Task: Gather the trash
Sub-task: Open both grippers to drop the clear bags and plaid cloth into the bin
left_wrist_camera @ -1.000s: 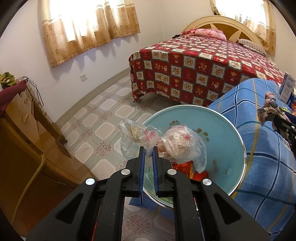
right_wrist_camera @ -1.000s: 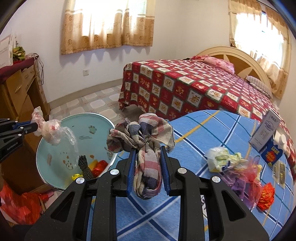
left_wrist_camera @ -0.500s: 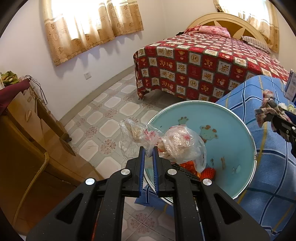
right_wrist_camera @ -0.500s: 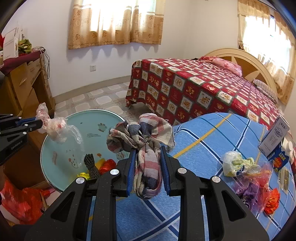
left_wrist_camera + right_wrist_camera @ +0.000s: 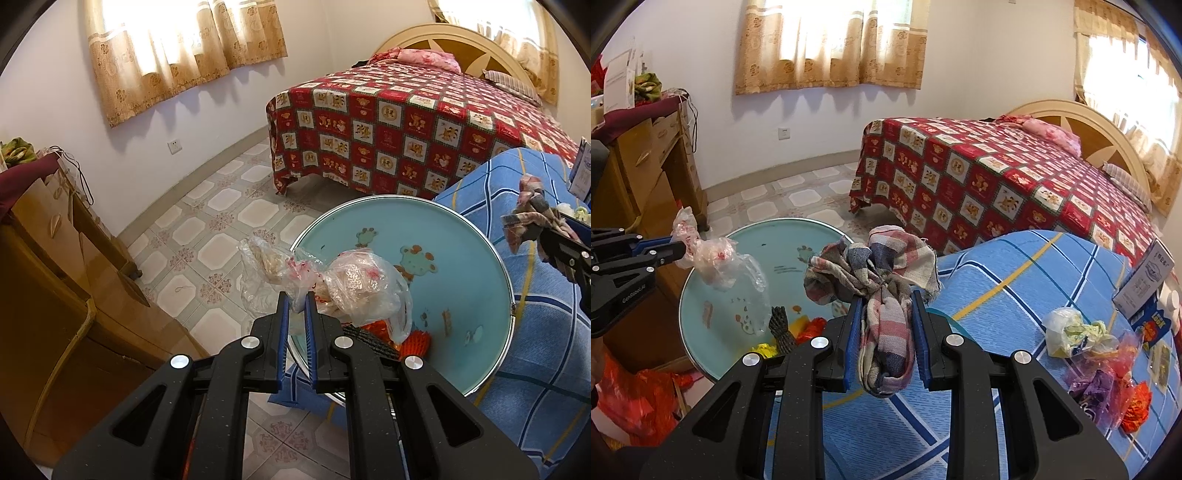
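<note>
Basin (image 5: 461,236) shifted right; left gripper (image 5: 297,301) pinches bag (image 5: 354,284) (above it).

Bed (image 5: 997,177) w/ red teddy-print cover, pink pillow (image 5: 1049,133), cream headboard (image 5: 1082,125). Tan curtains (image 5: 831,44). Wall socket (image 5: 783,133). Wooden dresser (image 5: 55,277) at left, cord draped over. Patterned floor tiles (image 5: 214,229).
</note>
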`<action>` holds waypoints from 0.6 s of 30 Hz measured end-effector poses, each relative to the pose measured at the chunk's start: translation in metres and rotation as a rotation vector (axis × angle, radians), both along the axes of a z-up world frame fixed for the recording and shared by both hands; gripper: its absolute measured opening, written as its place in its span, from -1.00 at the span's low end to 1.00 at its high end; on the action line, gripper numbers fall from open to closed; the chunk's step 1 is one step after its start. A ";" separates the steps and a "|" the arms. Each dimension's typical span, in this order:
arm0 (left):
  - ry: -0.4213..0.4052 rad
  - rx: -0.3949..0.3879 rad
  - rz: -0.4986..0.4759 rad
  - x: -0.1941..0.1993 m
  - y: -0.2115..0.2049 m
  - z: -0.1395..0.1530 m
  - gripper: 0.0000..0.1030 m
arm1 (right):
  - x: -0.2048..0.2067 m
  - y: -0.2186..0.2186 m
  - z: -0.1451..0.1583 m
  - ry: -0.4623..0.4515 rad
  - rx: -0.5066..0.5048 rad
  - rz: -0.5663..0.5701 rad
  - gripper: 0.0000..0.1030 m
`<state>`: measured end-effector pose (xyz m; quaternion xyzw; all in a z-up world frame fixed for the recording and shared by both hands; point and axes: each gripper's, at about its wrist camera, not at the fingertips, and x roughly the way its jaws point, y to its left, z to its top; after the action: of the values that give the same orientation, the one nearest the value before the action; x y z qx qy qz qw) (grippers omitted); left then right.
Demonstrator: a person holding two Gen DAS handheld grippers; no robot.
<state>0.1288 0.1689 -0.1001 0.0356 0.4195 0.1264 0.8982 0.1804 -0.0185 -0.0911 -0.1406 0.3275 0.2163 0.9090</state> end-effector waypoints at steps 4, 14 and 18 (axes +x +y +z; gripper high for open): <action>0.000 -0.001 0.001 0.000 0.000 0.000 -0.83 | -0.002 0.005 0.000 0.000 0.000 0.014 -0.49; -0.010 -0.004 0.005 -0.002 -0.003 0.003 0.04 | -0.005 0.015 -0.002 0.007 0.048 0.078 0.12; -0.014 -0.012 -0.004 -0.003 -0.008 0.003 0.05 | -0.006 0.012 -0.004 0.008 0.057 0.060 0.17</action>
<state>0.1260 0.1609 -0.0972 0.0302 0.4139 0.1221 0.9016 0.1746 -0.0069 -0.0948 -0.1236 0.3205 0.2535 0.9043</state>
